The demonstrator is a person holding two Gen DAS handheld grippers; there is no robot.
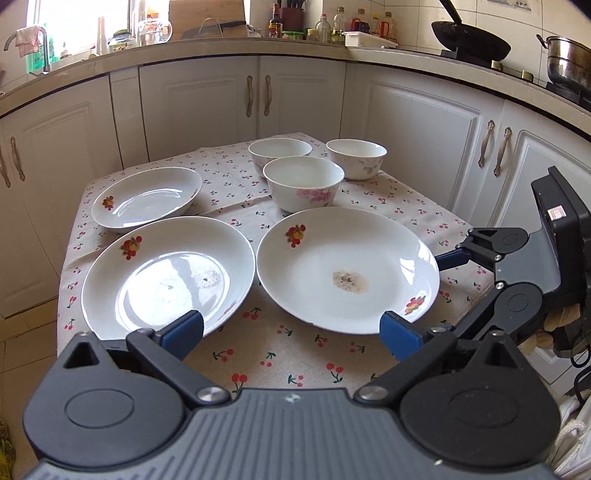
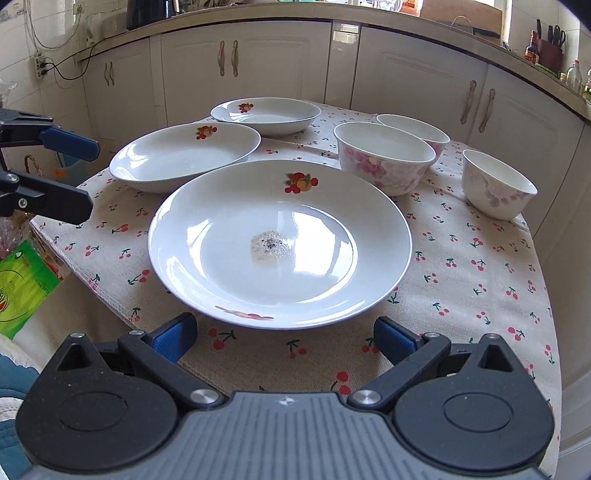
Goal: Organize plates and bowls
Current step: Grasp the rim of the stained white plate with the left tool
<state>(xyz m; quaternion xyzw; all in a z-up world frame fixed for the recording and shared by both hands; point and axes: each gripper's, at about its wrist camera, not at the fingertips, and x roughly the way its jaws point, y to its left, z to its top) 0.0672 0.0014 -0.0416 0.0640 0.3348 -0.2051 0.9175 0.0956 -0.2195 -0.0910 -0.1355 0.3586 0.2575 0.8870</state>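
Three white plates with fruit prints lie on the cherry-print tablecloth [image 1: 295, 354]. The stained plate [image 1: 347, 269] [image 2: 279, 243] is nearest my right gripper [image 2: 284, 336], which is open just short of its rim. A second plate [image 1: 168, 277] [image 2: 184, 157] lies beside it, and a third plate [image 1: 146, 197] [image 2: 266, 112] sits farther back. Three flowered bowls stand apart behind them: a large bowl [image 1: 303, 182] [image 2: 386, 157], another bowl [image 1: 280, 149] [image 2: 413, 131], and a small bowl [image 1: 356, 157] [image 2: 498, 188]. My left gripper [image 1: 291, 334] [image 2: 84, 176] is open and empty, between the two near plates.
White cabinets [image 1: 199, 107] surround the small table on the far sides. The counter carries bottles [image 1: 325, 27], a black wok [image 1: 471, 40] and a steel pot [image 1: 569, 62]. A green bag [image 2: 22, 280] hangs off the table's left edge.
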